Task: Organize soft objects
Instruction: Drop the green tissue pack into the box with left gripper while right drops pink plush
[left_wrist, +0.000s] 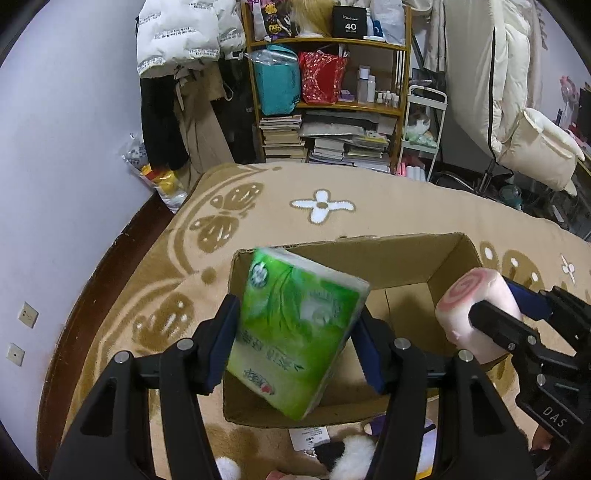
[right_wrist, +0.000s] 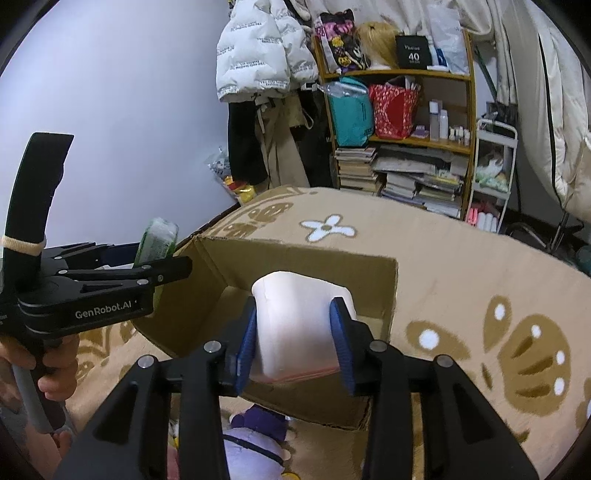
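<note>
Green tissue pack (left_wrist: 295, 332) is hanging tilted over the open cardboard box (left_wrist: 406, 254), long axis running 11-to-5, w/ left gripper (left_wrist: 295, 347) clamping its sides. Right gripper (right_wrist: 295, 339) is squeezing the pink swirl-ended plush roll (right_wrist: 295, 325) at box's 3 o'clock rim; both are sitting directly above the opening, box floor bare.

I hold a tilted green tissue pack (left_wrist: 295, 332) and a pink roll plush (right_wrist: 299, 328) above the open cardboard box (left_wrist: 406, 258).

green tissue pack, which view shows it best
The left wrist view: the green plastic-wrapped tissue pack fills the frame, printed face visible, between the left gripper jaws. The right wrist view shows only its thin edge.
</note>
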